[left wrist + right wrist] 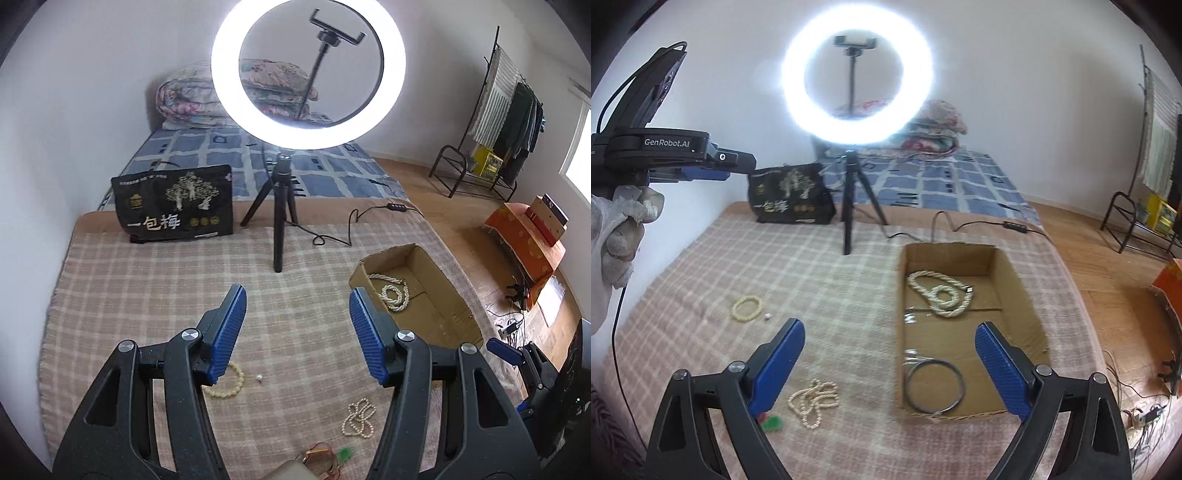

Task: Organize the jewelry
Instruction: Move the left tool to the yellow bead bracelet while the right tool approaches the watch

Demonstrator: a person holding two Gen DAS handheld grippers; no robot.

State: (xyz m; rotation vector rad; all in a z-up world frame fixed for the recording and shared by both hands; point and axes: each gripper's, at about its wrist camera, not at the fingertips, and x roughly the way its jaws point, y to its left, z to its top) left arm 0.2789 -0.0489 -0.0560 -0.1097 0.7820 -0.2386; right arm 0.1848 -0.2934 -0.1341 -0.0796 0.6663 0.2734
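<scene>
A cardboard box [1012, 284] lies on the checked blanket [820, 280] and holds a cream bead necklace [940, 291], a dark ring necklace [934, 387] and small silver pieces [911, 316]. The box also shows in the left wrist view [436, 295]. On the blanket lie a cream bead bracelet [748, 307], a tiny silver piece [767, 316], a pearl strand [812, 402] and a green and red item [772, 422]. My right gripper [889, 334] is open and empty above the blanket beside the box. My left gripper [297, 293] is open and empty above the bracelet [231, 384] and pearl strand [359, 417].
A lit ring light on a black tripod [851, 192] stands at the blanket's far side, its cable [960, 225] trailing right. A black printed bag [790, 195] stands left of it. A folded quilt [934, 129] lies on the bed behind. Wooden floor [1108, 266] and a clothes rack are to the right.
</scene>
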